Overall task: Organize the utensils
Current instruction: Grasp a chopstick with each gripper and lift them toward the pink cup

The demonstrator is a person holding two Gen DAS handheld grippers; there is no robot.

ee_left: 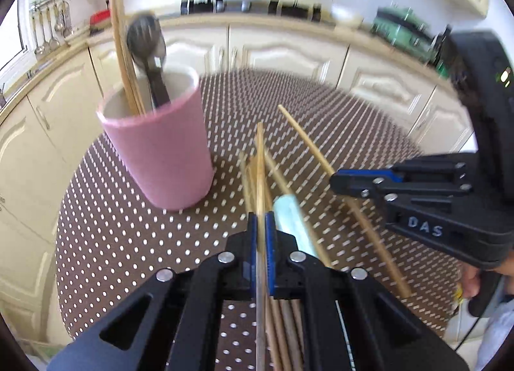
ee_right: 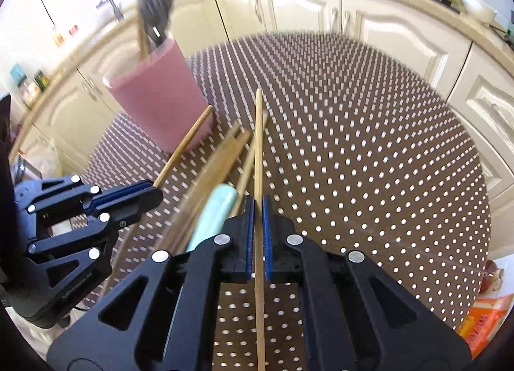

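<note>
I had both grippers clamped shut, left gripper (ee_left: 261, 226) and right gripper (ee_right: 258, 210), one chopstick (ee_right: 258, 152) each; one pink cup (ee_left: 160, 152) nearby.

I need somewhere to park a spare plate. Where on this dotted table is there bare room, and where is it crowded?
Free: the wide stretch of polka-dot tablecloth right of the right gripper and its chopstick, out to the table's edge. Crowded: between the pink utensil cup and the left gripper, where loose chopsticks and a pale green handle lie.
</note>
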